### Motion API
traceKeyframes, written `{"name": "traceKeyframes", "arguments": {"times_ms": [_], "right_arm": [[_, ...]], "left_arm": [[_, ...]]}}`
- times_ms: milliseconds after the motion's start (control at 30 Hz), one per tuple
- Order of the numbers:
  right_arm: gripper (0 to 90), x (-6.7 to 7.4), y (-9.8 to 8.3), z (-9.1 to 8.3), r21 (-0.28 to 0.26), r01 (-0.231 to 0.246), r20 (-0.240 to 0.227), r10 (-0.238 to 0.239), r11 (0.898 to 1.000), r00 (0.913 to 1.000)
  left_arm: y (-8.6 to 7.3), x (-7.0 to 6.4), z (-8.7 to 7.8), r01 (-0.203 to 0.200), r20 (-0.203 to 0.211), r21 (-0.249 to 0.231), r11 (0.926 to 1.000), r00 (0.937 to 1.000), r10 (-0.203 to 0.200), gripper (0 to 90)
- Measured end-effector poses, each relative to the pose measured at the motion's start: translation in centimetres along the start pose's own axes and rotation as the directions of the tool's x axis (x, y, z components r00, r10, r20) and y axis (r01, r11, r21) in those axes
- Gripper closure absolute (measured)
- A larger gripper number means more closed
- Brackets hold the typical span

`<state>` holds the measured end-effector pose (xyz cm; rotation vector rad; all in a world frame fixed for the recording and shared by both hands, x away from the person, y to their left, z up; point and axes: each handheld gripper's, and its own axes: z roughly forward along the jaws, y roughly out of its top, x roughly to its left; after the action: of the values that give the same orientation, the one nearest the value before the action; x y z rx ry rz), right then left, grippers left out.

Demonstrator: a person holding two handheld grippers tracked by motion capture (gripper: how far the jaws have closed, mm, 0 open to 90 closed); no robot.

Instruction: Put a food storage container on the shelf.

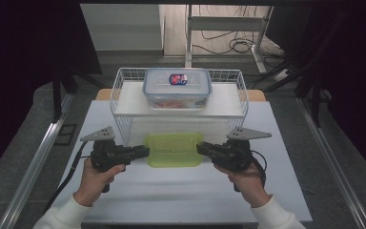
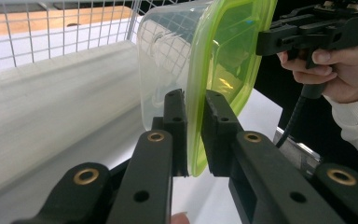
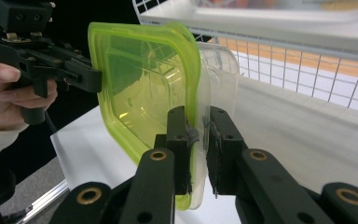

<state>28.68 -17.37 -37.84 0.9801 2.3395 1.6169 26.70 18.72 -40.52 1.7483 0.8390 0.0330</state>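
Note:
A clear container with a lime-green lid [image 1: 174, 149] hangs just above the white table, in front of the wire basket. My left gripper [image 1: 145, 151] is shut on its left rim and my right gripper [image 1: 200, 148] is shut on its right rim. In the left gripper view the jaws of the left gripper [image 2: 195, 130] pinch the green lid edge of the container [image 2: 214, 56], and the right gripper [image 2: 261, 42] grips the far end. In the right gripper view the right gripper [image 3: 198, 140] clamps the lid and the clear wall of the container [image 3: 144, 79], with the left gripper [image 3: 95, 79] at the opposite edge.
A white wire basket [image 1: 124, 126] stands at the back of the table [image 1: 171, 195], with a white board [image 1: 133, 102] across it. On that board sits a blue-lidded container [image 1: 177, 86] with food inside. Metal rails run along both sides of the table.

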Motion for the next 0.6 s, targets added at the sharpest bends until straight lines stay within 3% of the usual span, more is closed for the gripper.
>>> {"name": "traceKeyframes", "arguments": {"times_ms": [300,600], "right_arm": [[79.6,0.1,2.3,-0.6,-0.031,0.005,0.004,-0.004,1.000,1.0000],[79.4,0.0,5.5,-1.3,-0.061,-0.002,0.002,0.002,0.998,1.0000]], "left_arm": [[2.5,0.0,-0.5,-0.016,0.003,-0.017,0.9997,0.9999,0.016,81.4],[6.0,-0.2,-1.3,-0.036,-0.001,-0.038,0.9987,0.9994,0.036,81.4]]}}
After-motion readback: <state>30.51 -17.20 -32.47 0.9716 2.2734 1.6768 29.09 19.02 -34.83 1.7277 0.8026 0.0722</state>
